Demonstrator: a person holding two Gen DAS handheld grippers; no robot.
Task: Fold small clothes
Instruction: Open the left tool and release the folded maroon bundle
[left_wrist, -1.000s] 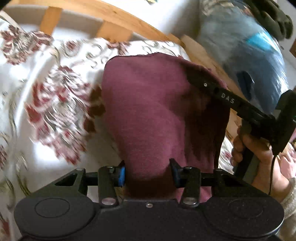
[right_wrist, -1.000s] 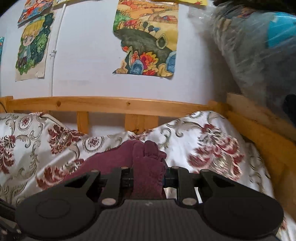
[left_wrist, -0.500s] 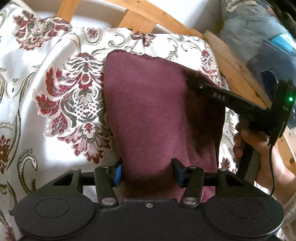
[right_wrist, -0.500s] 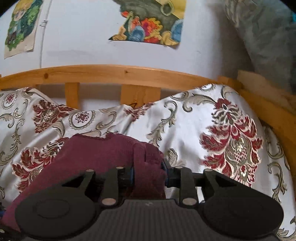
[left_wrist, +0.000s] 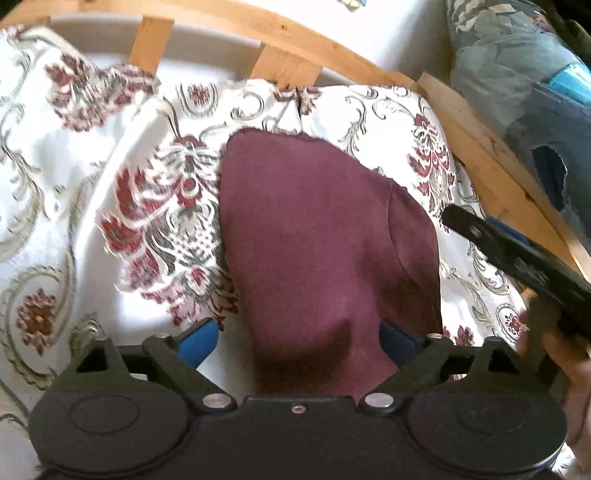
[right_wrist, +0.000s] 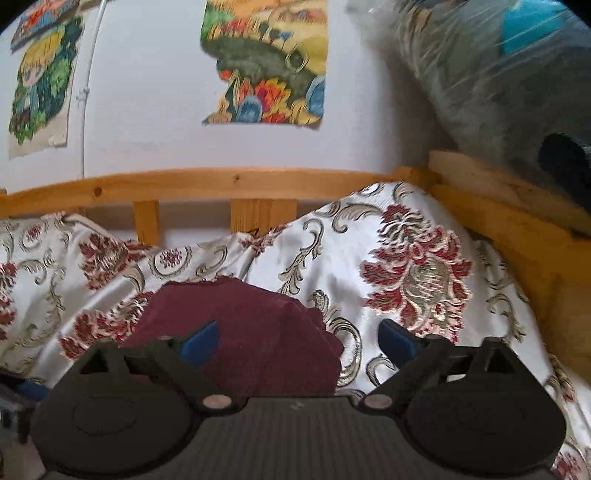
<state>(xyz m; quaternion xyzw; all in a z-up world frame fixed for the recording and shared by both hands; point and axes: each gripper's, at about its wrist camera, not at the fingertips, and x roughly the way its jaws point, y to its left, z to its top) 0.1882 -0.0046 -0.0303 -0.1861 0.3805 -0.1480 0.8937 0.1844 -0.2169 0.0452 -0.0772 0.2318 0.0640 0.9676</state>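
1. Cloth (left_wrist: 325, 236): a maroon knit piece, lying flat on the patterned bedspread (left_wrist: 110, 229), its near end running in under the left gripper (left_wrist: 297, 338).
2. Left gripper: jaws have just been opening and stand wide apart. The cloth lies between the blue pads (left_wrist: 197, 339) but they don't press it, so nothing is held.
3. Right gripper (right_wrist: 297, 338): jaws have also just been opening and stand wide. The cloth's right edge (right_wrist: 325, 347) lies between them, loose.
4. Handling, my guess: light, soft and floppy, not fragile. It sags and bunches wherever it's unsupported.
5. The fleecy surface probably grips the pads well. The satiny bedspread looks slick, so the cloth may slide when dragged.
6. Where to grab: pinch the two near corners, one per gripper, through both layers at the edge.
7. A layer overlaps on the right side (left_wrist: 410, 236). Catching only the top layer would undo the fold.
8. The wooden headboard (left_wrist: 295, 40) is at the far side, well apart from the cloth.
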